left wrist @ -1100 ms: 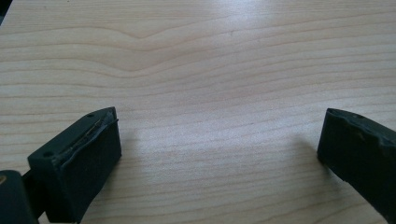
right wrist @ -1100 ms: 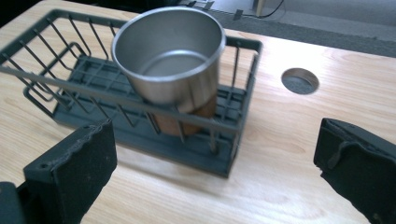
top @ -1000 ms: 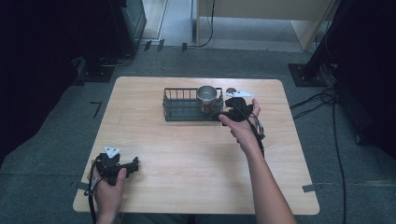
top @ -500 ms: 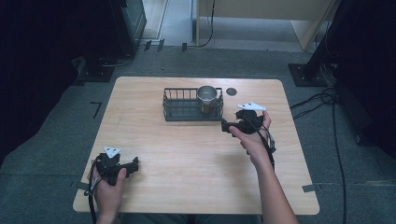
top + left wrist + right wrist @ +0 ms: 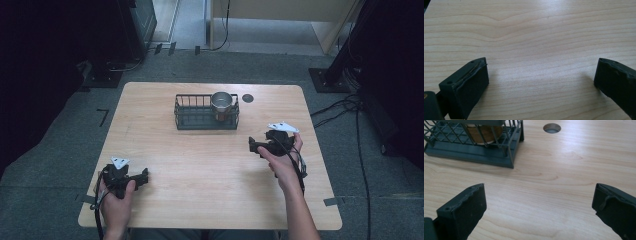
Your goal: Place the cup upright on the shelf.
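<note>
Cup (image 5: pixel 221 105) sits in basket (image 5: pixel 192 121), well apart from both grippers' spread fingers (image 5: pixel 461 212).

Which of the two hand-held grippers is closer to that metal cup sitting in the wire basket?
The right gripper. It sits just in front and to the right of the metal cup in the wire basket, while the left gripper rests far off by the table's near-left corner.
</note>
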Available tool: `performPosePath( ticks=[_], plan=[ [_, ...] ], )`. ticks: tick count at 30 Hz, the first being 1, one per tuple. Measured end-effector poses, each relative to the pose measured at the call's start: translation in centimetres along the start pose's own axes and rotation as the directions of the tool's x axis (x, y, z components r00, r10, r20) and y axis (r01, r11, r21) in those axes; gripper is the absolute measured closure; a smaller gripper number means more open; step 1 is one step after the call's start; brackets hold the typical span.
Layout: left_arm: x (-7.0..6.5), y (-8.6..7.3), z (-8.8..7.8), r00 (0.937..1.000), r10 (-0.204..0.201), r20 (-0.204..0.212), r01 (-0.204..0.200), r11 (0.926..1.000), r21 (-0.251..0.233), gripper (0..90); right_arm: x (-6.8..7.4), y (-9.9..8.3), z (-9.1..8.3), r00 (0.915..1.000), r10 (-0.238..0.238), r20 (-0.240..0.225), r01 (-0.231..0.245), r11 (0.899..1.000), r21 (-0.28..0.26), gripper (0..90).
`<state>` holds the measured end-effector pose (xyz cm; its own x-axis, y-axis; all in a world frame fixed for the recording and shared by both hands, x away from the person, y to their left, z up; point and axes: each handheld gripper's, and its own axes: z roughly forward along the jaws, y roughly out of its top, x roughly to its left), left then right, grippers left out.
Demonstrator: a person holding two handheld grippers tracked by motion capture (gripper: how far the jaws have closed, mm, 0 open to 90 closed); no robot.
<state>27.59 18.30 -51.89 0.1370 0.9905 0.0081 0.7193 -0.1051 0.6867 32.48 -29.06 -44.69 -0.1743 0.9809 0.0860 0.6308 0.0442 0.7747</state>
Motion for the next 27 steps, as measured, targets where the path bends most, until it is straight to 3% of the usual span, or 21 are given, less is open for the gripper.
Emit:
performPosePath(
  ticks=[27],
  plan=[
    [0.0,0.0,0.0,1.0,0.003,0.0,-0.003,1.0,0.002,0.0,-5.5,-6.7,-2.9,0.9939,0.073,0.082,-0.076,0.997,0.033,0.0]
  ],
)
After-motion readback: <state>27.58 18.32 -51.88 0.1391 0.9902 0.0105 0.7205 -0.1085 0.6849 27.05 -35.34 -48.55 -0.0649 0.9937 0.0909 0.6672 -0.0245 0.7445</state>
